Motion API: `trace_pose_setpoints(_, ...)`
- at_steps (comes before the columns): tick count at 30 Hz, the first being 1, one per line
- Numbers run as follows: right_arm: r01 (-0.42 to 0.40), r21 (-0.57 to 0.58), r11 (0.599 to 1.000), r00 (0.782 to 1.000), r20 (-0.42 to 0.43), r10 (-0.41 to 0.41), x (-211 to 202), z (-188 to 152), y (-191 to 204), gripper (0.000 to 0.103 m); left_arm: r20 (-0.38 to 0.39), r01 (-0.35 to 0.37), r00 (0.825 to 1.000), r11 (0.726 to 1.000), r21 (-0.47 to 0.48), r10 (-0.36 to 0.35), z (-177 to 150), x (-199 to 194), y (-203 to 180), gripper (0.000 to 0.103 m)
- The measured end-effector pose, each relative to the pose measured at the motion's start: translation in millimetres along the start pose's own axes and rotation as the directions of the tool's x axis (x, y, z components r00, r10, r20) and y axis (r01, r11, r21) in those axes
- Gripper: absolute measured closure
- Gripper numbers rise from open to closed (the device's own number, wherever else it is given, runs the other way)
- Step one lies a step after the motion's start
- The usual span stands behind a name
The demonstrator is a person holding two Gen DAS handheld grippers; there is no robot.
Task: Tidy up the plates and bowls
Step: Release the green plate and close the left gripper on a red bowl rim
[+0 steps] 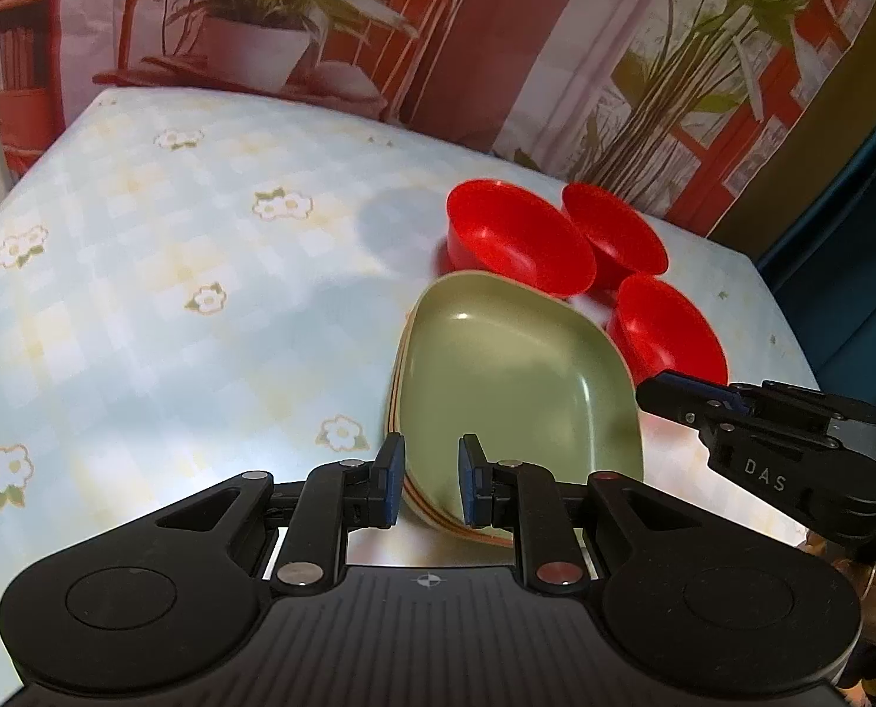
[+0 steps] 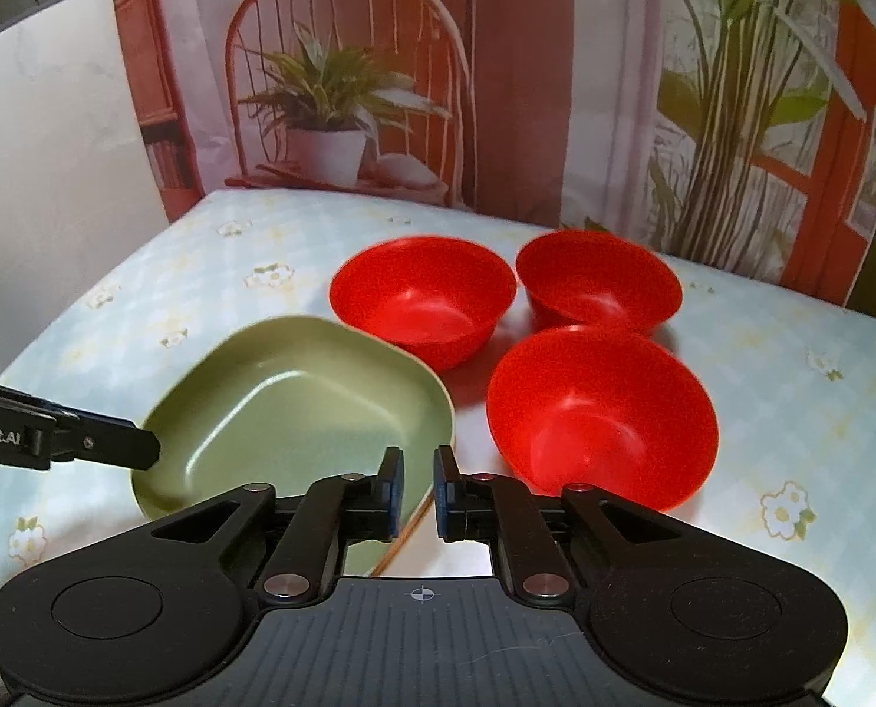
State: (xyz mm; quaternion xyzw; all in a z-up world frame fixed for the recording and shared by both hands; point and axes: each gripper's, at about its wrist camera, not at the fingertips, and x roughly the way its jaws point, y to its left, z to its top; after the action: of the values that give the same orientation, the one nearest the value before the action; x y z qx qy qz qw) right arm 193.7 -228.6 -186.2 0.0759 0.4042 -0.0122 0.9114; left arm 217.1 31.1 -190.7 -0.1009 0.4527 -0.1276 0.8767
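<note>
While my left tongs (image 1: 432, 480) pinch the green plate stack (image 1: 514, 365) by its near corner, the right tongs (image 2: 419, 486) sit closed just beside its right edge.
Stack's on the flowery tablecloth (image 1: 143, 294), diagonal running away from me. Lower plates only show as striped rims, can't count them. Three red bowls (image 2: 420, 300) (image 2: 600, 280) (image 2: 600, 412) sit mouth-up behind it.
</note>
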Motion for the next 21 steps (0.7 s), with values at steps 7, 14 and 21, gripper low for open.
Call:
trace_pose_setpoints(7, 0.0, 0.02, 1.0, 0.999, 0.036, -0.001, -11, 7, -9, 0.09, 0.026, -0.006, 1.0, 1.0, 0.012, 0.005, 5, -7, -4, 0.083)
trace_pose_setpoints(14, 0.01, 0.043, 0.999, 0.998, 0.056, -0.013, -17, 6, -22, 0.09, 0.036, -0.006, 0.999, 1.0, 0.028, 0.005, 9, -7, -12, 0.083)
trace_pose_setpoints(21, 0.027, 0.031, 0.999, 0.997, 0.067, -0.029, -20, 10, -33, 0.09, 0.053, -0.009, 0.999, 0.999, 0.048, 0.007, 20, -10, -16, 0.083)
